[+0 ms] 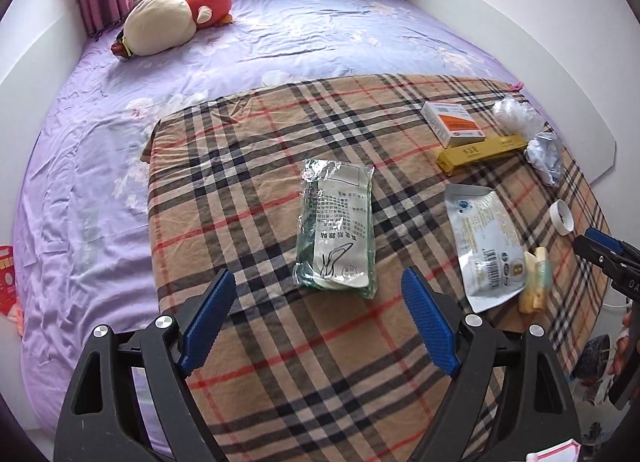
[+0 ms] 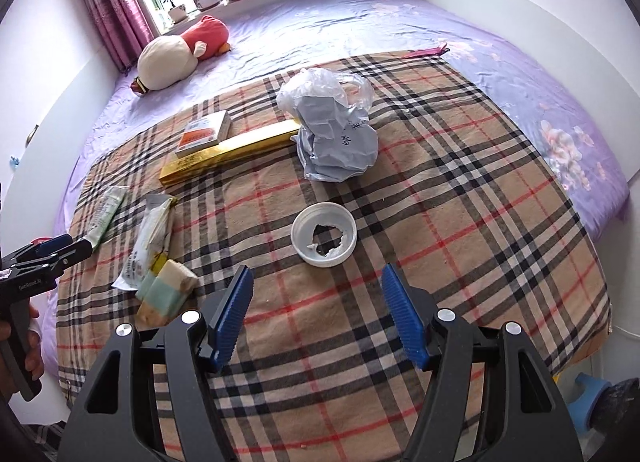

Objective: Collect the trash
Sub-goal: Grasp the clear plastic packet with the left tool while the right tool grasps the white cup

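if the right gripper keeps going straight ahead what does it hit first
Probably the white plastic lid, lying open side up on the plaid blanket just ahead of the open right gripper. The crumpled paper lies farther along that line.

Plaid blanket [image 1: 328,362]: woven cloth, matt, slightly creased. Purple bedsheet [image 1: 100,190]: thin smooth cloth, wrinkled. Foil pouch [image 1: 338,230]: crinkled, glossy, silver-green. Second pouch [image 1: 484,246]: glossy plastic-foil, printed. White lid [image 2: 324,234]: smooth plastic, torn foil liner inside. Crumpled sheet [image 2: 340,142]: matt paper. Clear bag [image 2: 320,86]: thin shiny plastic film. Long gold box [image 2: 228,154]: glossy card. Medicine box [image 1: 454,122]: smooth card. Plush toy [image 1: 172,22]: soft fuzzy fabric. Left claw [image 1: 320,326] pads [image 1: 208,326]: ribbed blue plastic on matt black frame, shiny metal rivets.
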Available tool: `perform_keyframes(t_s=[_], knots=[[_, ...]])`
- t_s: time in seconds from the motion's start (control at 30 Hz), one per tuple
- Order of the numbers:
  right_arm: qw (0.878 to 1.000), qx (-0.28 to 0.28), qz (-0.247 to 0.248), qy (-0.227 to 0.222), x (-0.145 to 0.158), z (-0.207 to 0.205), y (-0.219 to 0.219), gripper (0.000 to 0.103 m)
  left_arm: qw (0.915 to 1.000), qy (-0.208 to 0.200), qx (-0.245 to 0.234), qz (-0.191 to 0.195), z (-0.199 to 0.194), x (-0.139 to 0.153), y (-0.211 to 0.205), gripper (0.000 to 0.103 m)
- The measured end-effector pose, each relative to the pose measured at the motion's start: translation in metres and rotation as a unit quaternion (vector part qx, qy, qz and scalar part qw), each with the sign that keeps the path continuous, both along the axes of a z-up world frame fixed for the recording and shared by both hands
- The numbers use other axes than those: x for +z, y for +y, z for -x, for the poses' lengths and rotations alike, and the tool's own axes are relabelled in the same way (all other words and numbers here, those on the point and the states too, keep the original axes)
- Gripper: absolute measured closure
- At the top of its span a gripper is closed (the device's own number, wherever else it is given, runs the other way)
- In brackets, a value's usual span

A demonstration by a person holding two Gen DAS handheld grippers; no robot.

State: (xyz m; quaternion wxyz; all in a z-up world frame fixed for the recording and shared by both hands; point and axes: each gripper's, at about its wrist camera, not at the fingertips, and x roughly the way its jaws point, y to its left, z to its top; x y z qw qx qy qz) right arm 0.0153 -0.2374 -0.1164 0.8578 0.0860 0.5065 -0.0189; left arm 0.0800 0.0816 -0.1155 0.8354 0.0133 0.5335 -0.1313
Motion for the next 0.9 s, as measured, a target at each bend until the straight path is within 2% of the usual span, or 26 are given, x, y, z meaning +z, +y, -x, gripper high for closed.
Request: perform_keyframes(t_s=[0.3, 0.7, 0.77, 0.8, 0.87, 0.9], knots=[[1.0, -0.006, 0.013, 0.001, -0.014, -0.02, -0.001, 0.035, 0.9999, -0.002, -0.008, -0.011, -0.015, -0.007, -0.005, 0.018], [0.999, 0.002, 0.048, -0.001, -0.016, -0.032, 0.007, 0.036, 0.9985, -0.02, -0.032, -0.041, -0.025, -0.011, -0.021, 0.016], [0.998, 0.007, 0.058, 0.001, -0.017, -0.032, 0.01, 0.037, 0.9983, -0.022, -0.034, -0.042, -0.024, -0.01, -0.021, 0.018], [0.998, 0.009, 0.064, 0.001, -0.017, -0.032, 0.011, 0.039, 0.9982, -0.023, -0.035, -0.042, -0.023, -0.009, -0.021, 0.023], [0.998, 0.009, 0.062, -0.001, -0.015, -0.03, 0.011, 0.055, 0.998, -0.025, -0.04, -0.042, -0.021, -0.007, -0.022, 0.035], [0.998, 0.01, 0.06, -0.002, -0.014, -0.03, 0.011, 0.059, 0.9977, -0.026, -0.045, -0.043, -0.021, -0.005, -0.024, 0.044]])
